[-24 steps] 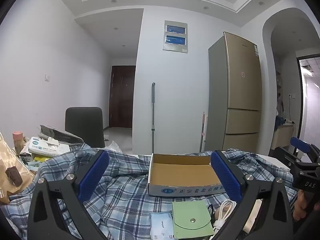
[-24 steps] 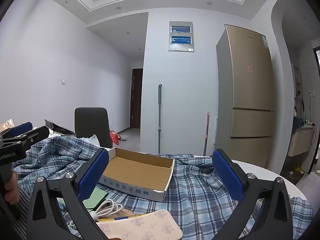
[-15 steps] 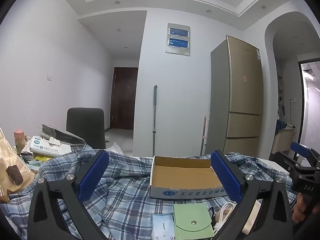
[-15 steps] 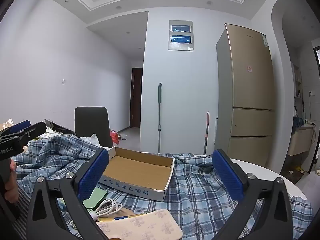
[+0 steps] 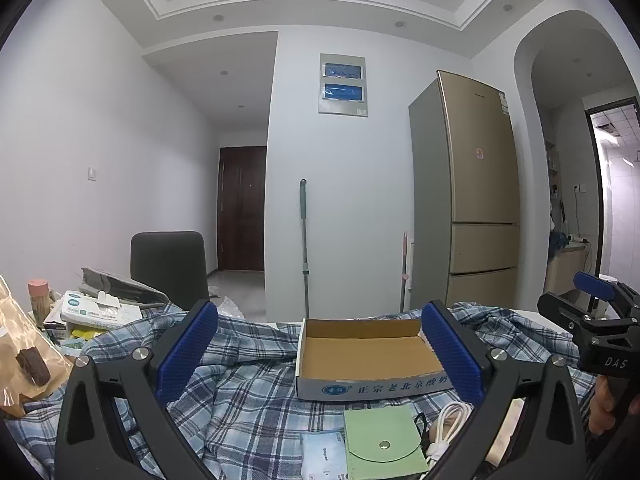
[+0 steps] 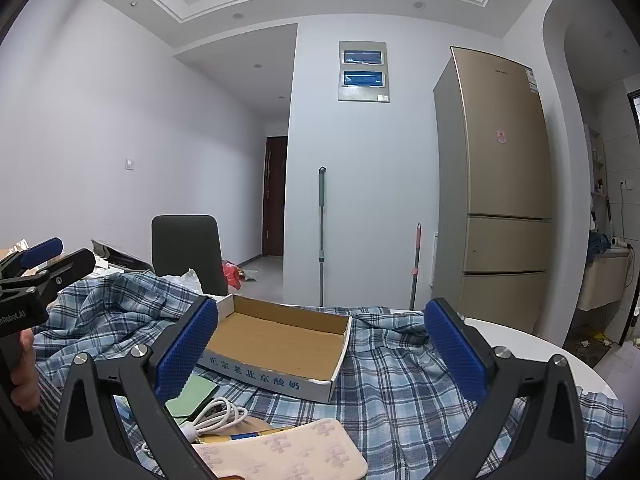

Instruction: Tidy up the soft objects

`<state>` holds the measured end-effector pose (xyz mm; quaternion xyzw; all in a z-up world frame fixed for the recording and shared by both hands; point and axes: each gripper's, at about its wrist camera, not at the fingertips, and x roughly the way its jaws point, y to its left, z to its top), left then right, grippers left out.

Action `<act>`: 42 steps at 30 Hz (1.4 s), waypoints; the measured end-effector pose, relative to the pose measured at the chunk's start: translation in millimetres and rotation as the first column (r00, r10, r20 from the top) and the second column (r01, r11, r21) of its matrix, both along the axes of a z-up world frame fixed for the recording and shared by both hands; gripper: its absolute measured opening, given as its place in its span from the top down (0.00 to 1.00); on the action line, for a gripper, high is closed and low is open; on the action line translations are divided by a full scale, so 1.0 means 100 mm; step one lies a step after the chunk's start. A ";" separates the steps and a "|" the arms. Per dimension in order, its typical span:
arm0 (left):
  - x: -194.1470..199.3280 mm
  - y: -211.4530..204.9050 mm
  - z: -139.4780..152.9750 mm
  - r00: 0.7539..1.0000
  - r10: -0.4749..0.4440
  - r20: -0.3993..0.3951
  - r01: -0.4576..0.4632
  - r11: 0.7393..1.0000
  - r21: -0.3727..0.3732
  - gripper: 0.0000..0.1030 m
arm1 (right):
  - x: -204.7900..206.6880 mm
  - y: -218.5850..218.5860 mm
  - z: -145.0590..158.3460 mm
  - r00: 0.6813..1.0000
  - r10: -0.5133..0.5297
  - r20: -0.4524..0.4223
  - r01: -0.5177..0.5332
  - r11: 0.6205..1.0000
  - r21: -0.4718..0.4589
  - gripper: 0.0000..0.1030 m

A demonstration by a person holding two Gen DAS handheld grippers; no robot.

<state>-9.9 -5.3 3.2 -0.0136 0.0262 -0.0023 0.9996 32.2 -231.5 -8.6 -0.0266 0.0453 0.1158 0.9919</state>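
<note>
A blue plaid shirt [image 5: 240, 384] lies crumpled over the table; it also shows in the right wrist view [image 6: 400, 376]. An empty cardboard tray [image 5: 368, 360] rests on it, also seen from the right [image 6: 280, 340]. In front of it lie a green snap pouch [image 5: 380, 444], a blue-white packet [image 5: 322, 456], a white cable [image 6: 216, 412] and a pink patterned pad [image 6: 288, 452]. My left gripper [image 5: 320, 354] is open and empty, held above the shirt. My right gripper [image 6: 320, 354] is open and empty too.
A tissue pack [image 5: 100, 312], a pink-capped jar [image 5: 38, 296] and a brown crinkly bag [image 5: 20, 352] sit at the table's left. A dark chair [image 5: 168, 268] stands behind. A fridge [image 5: 468, 216] and a mop [image 5: 305, 248] stand by the far wall.
The left gripper view has tilted up slightly, so the tray and pouch sit a little lower in frame. The right view is almost unchanged. Both grippers stay open.
</note>
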 end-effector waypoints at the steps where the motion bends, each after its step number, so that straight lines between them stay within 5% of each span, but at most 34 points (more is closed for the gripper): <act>1: 0.00 0.00 0.00 1.000 0.000 0.000 0.000 1.000 0.000 0.00 | 0.03 -0.01 -0.01 1.000 0.000 -0.003 0.000 1.000 0.000 0.00; 42: 0.01 -0.01 -0.02 1.000 0.002 0.005 -0.002 1.000 0.005 0.00 | 0.05 -0.02 -0.03 1.000 -0.005 -0.007 0.005 1.000 0.004 0.00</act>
